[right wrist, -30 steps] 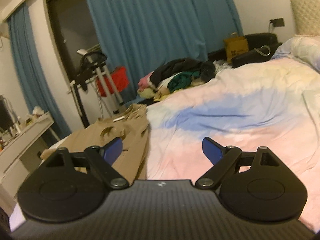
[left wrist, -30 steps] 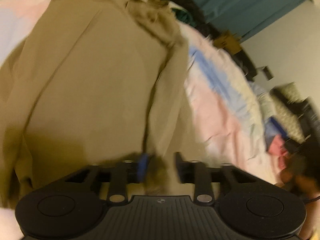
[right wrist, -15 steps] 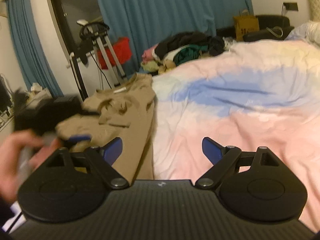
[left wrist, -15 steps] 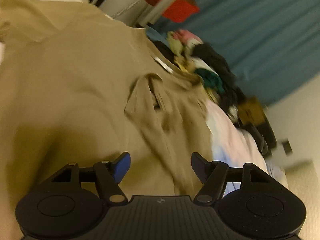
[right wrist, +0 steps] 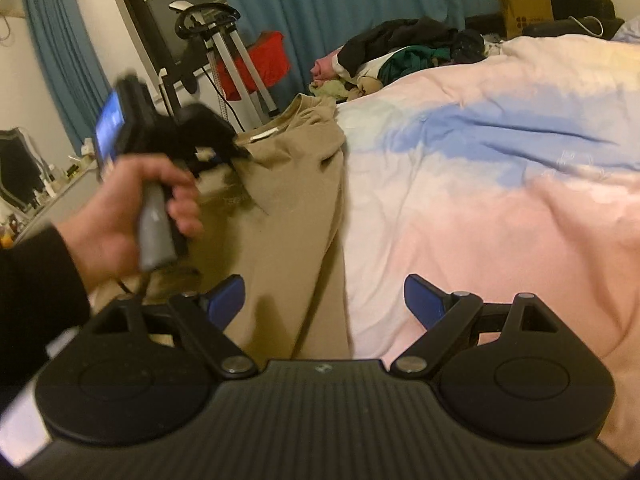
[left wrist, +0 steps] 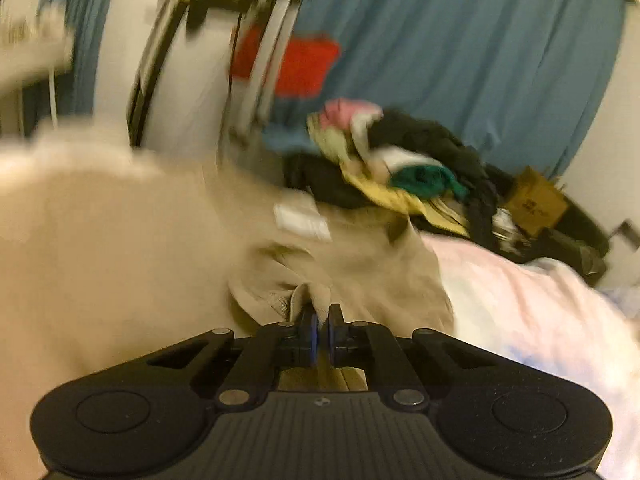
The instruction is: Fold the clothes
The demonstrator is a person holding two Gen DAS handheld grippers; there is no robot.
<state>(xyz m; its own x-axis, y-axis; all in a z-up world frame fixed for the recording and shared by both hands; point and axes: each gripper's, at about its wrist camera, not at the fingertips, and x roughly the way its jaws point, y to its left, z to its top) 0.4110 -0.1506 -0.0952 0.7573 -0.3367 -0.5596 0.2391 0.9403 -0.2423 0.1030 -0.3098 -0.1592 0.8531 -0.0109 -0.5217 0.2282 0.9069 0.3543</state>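
A tan shirt [left wrist: 120, 260] lies spread on the bed, with its collar and white label [left wrist: 302, 216] at the far end. My left gripper [left wrist: 323, 328] is shut on a bunched fold of the shirt's cloth a little short of the collar. In the right wrist view the same shirt [right wrist: 288, 200] runs along the left edge of the bed. There a hand [right wrist: 132, 208] holds the left gripper [right wrist: 230, 156] at the shirt's upper part. My right gripper [right wrist: 324, 300] stands open above the shirt's right edge and the bedspread, with nothing between its fingers.
A pastel pink, blue and white bedspread [right wrist: 480, 180] covers the bed. A pile of mixed clothes [right wrist: 400, 52] sits at the far end. Beyond it are blue curtains, an exercise machine [right wrist: 224, 52], a red item [right wrist: 264, 60] and a cardboard box [right wrist: 524, 12].
My left gripper opened, travelled up the shirt towards the collar and shut on a fold there. The hand with it came into the right wrist view. The right gripper stayed open.
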